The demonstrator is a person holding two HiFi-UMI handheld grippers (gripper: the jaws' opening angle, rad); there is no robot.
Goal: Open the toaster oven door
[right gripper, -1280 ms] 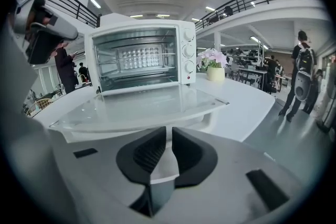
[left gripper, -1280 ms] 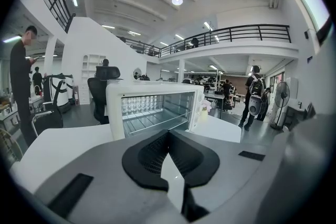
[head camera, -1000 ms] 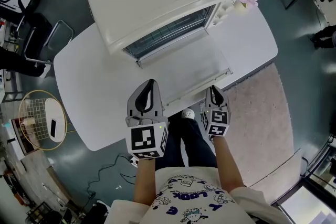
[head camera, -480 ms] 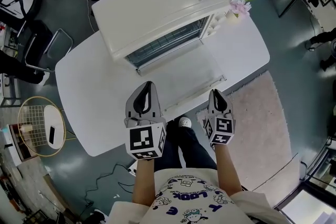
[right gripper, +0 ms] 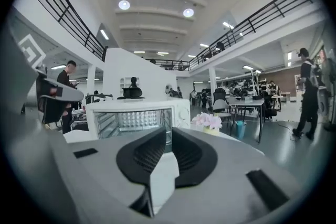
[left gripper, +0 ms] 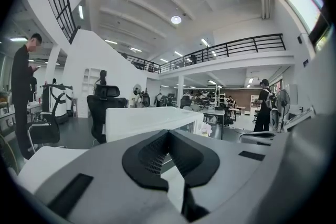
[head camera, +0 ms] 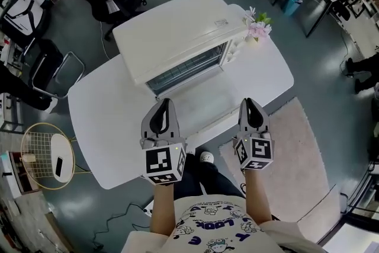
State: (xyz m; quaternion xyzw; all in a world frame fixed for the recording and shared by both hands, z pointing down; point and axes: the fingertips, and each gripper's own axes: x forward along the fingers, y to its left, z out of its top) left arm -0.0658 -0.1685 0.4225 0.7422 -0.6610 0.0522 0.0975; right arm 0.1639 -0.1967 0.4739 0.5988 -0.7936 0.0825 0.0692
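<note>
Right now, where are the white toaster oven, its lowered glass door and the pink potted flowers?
White toaster oven (head camera: 177, 29): head view, flat top.
Lowered glass door (head camera: 200, 101): head view, middle of pane.
Pink potted flowers (head camera: 259, 28): head view, the blossoms.

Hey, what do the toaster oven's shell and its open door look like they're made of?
Toaster oven shell: probably painted sheet metal, cream, smooth with a soft sheen. Open door: likely a glass pane in a pale frame, since the white table shows through it.
</note>
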